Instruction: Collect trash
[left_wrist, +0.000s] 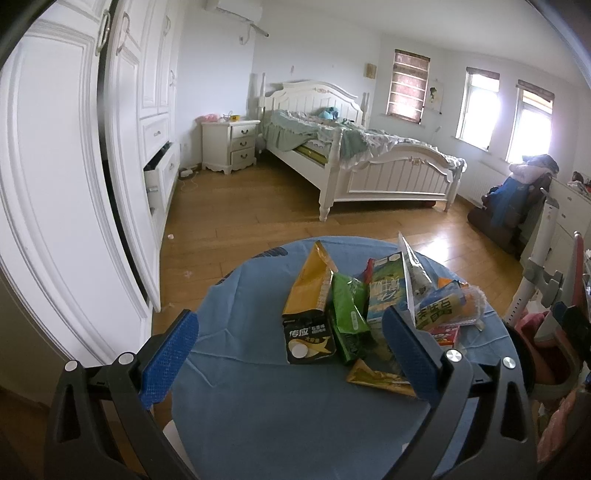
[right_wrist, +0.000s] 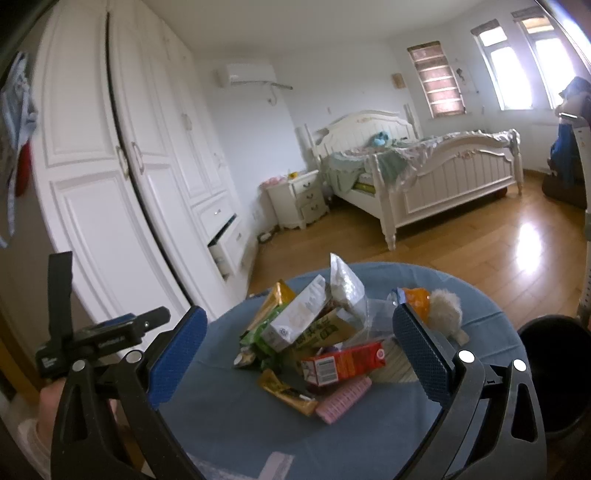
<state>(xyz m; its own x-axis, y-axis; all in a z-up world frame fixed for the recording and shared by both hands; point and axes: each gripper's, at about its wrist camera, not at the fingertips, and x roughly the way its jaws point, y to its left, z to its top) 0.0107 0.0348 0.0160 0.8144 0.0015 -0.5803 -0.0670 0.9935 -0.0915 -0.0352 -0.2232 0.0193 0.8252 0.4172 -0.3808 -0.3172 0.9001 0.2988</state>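
A heap of trash lies on a round table with a blue cloth (left_wrist: 258, 406). In the left wrist view it holds a yellow and black packet (left_wrist: 308, 314), a green wrapper (left_wrist: 349, 310) and a blue-green carton (left_wrist: 384, 291). In the right wrist view (right_wrist: 229, 424) it shows a red carton (right_wrist: 343, 363), a white carton (right_wrist: 295, 321), a pink ribbed piece (right_wrist: 343, 400) and a gold wrapper (right_wrist: 286, 393). My left gripper (left_wrist: 291, 339) is open above the near side of the heap. My right gripper (right_wrist: 299, 338) is open and empty over the heap. A black bin (right_wrist: 554, 373) stands right of the table.
A white wardrobe (left_wrist: 74, 184) with an open drawer (left_wrist: 159, 173) runs along the left. A white bed (left_wrist: 369, 155) and nightstand (left_wrist: 231, 146) stand at the back. A chair with clothes (left_wrist: 517, 199) is at the right. Wooden floor (left_wrist: 258, 206) lies between.
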